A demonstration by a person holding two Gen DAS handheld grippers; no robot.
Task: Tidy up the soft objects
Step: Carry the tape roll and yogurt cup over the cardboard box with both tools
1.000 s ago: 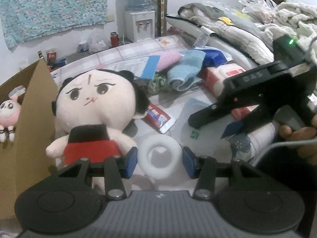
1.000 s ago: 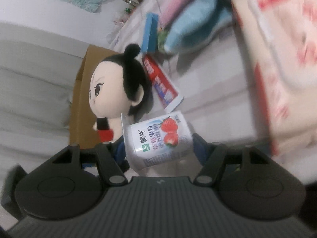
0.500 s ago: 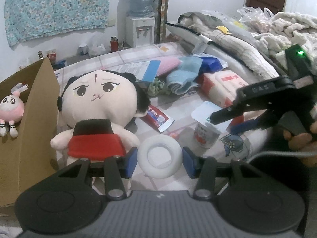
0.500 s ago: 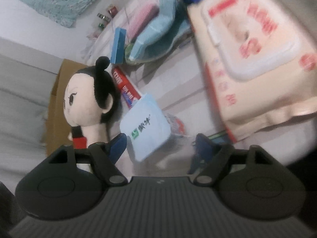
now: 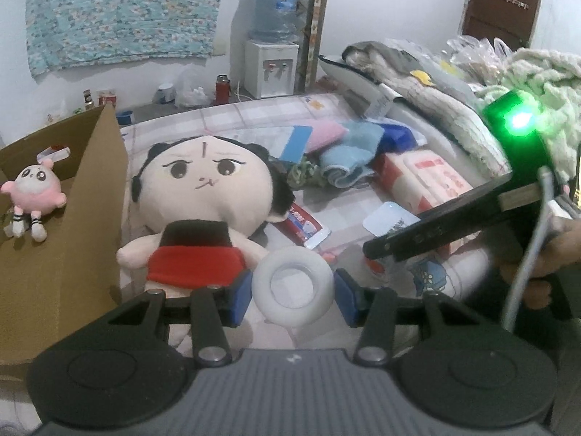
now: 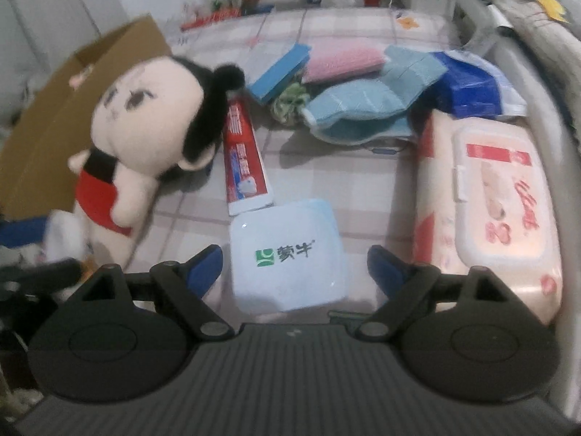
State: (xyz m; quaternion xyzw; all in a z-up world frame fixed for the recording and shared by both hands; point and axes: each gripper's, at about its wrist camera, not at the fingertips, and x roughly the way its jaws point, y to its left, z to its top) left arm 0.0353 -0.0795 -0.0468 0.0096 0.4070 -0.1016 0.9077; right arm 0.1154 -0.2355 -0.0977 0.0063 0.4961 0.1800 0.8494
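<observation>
A big-headed plush doll (image 5: 203,196) in a red and black outfit sits on the bed beside an open cardboard box (image 5: 83,218). A small pink plush (image 5: 31,190) lies inside that box. My left gripper (image 5: 292,299) is shut on a white tape roll (image 5: 292,289), just in front of the doll's feet. My right gripper (image 6: 292,269) has its jaws opening around a yogurt cup (image 6: 287,254). The cup stands on the bed with gaps to both pads. A light blue towel (image 6: 363,109) and a pink cloth (image 6: 341,58) lie further back. The doll (image 6: 145,120) is left of the cup.
A toothpaste tube (image 6: 241,160) lies between doll and cup. A wet-wipes pack (image 6: 490,200) sits to the right, a blue sponge (image 6: 279,72) and blue bag (image 6: 468,87) behind. Piled blankets (image 5: 435,109) line the right side. A water dispenser (image 5: 270,69) stands past the bed.
The right gripper rolled upright and set the tilted yogurt cup down on the bed. Its jaws widened off the cup. The left gripper rose a little with the tape roll.
</observation>
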